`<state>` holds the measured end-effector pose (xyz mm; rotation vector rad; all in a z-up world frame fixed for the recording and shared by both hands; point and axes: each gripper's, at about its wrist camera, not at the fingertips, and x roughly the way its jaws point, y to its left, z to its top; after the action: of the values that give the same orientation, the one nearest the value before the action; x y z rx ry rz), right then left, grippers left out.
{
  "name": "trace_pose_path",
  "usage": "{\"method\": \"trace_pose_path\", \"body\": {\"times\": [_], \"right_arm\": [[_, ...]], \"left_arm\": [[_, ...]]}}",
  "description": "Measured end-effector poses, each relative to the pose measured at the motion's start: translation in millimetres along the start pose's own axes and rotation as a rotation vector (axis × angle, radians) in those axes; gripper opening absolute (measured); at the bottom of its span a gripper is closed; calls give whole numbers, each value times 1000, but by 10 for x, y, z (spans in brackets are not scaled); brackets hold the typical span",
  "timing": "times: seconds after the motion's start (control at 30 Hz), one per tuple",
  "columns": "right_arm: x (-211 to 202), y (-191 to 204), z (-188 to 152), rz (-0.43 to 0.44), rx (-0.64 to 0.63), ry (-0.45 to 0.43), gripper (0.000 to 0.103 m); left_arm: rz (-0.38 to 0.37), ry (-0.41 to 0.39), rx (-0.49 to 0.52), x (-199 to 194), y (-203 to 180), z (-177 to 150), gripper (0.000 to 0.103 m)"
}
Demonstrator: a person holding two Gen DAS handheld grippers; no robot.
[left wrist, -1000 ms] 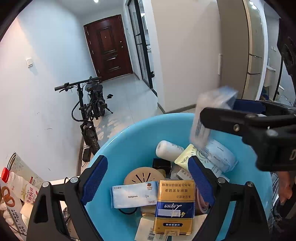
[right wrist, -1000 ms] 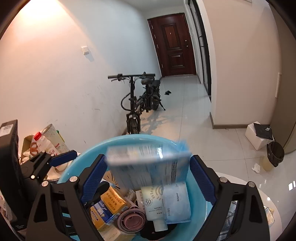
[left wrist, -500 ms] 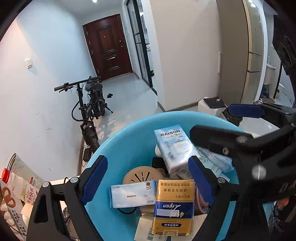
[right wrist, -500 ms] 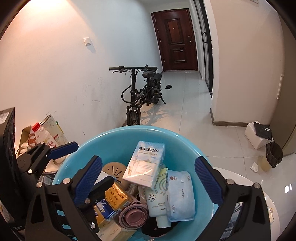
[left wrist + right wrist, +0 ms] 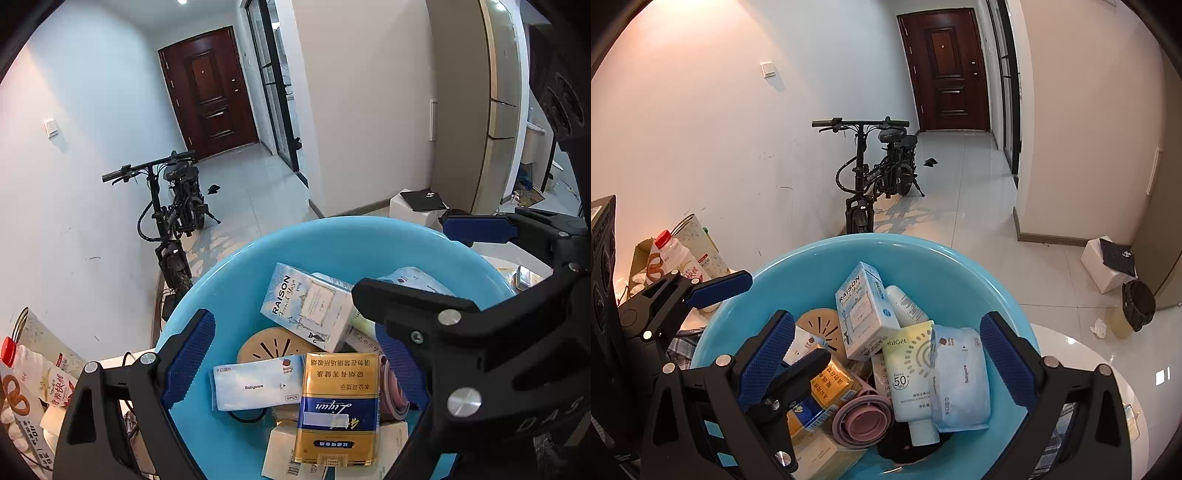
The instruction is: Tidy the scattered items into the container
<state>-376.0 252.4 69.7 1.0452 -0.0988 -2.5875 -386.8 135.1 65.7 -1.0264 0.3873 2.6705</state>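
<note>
Several items: they already lie heaped in the blue basin [image 5: 945, 258], which fills the lower middle of both views and sits on the white desk [image 5: 1082, 354].
Raison box [image 5: 862, 310]: a light, thin-walled carton lying tilted on top of the pile at the centre; it would likely crush under a hard squeeze, so its two broad faces are the place to take it.
Sunscreen tube [image 5: 910, 373]: it lies just right of the box; smooth plastic, probably slippery and soft in the body, best held near the stiff cap end.
Wipes pack [image 5: 960, 373]: right of the tube; a soft, crinkly pouch that will give under the pads, so the sealed edge looks the surest hold.
Gold carton [image 5: 338, 406]: lower centre of the left view; glossy, stiff and flat, easiest taken across its narrow sides.
Right hand-held gripper [image 5: 886, 363]: spread wide above the pile with nothing between the pads.
Left hand-held gripper [image 5: 291, 369]: parted over the near rim, at the lower middle of its own view, holding nothing.
Progress: judging by the full basin, little seems left outside it; packets at the left edge of the frame may or may not belong.
</note>
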Motion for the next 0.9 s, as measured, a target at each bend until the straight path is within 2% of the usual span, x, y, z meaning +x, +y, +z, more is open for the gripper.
{"method": "trace_pose_path", "body": {"times": [0.4, 0.9], "right_arm": [[-205, -97, -46, 11, 58, -30, 100], [-486, -179, -148, 8, 77, -54, 100]], "left_arm": [[-3, -3, 30, -120, -120, -71, 90], [-12, -23, 17, -348, -138, -142, 90]]}}
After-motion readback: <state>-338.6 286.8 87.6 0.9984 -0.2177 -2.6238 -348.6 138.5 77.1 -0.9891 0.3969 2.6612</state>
